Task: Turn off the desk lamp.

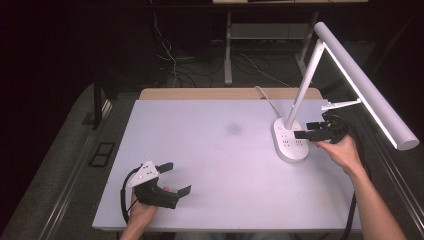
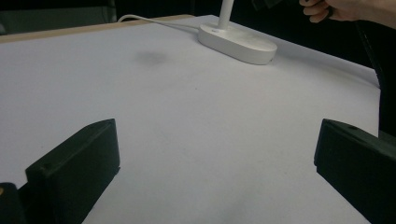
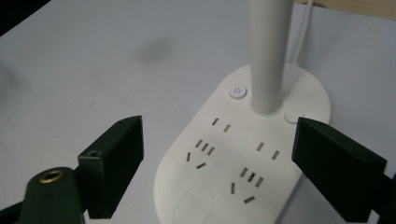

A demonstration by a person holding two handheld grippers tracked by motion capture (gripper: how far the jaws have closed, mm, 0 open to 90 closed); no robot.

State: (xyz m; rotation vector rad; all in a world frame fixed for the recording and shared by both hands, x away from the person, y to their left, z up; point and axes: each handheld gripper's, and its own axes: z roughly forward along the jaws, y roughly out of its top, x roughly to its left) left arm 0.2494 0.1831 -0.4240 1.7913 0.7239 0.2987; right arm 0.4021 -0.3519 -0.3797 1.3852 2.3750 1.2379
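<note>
**Right gripper at the desk lamp's base**

The white desk lamp (image 1: 292, 142) stands at the table's (image 1: 210, 165) right rear, its socket base between the right gripper's (image 1: 306, 134) spread, empty jaws. The left gripper (image 1: 177, 179) rests near the front left edge, jaws wide apart, holding nothing

Markings check. No words, brand names or numbers are legible anywhere I look. The one sign I can read is a blue power symbol (image 3: 238, 91) on a small round button on the lamp base (image 3: 219, 196), just left of the lamp's post (image 3: 268, 56). A second round button (image 3: 293, 115) to the right of the post bears no mark I can make out.
</note>
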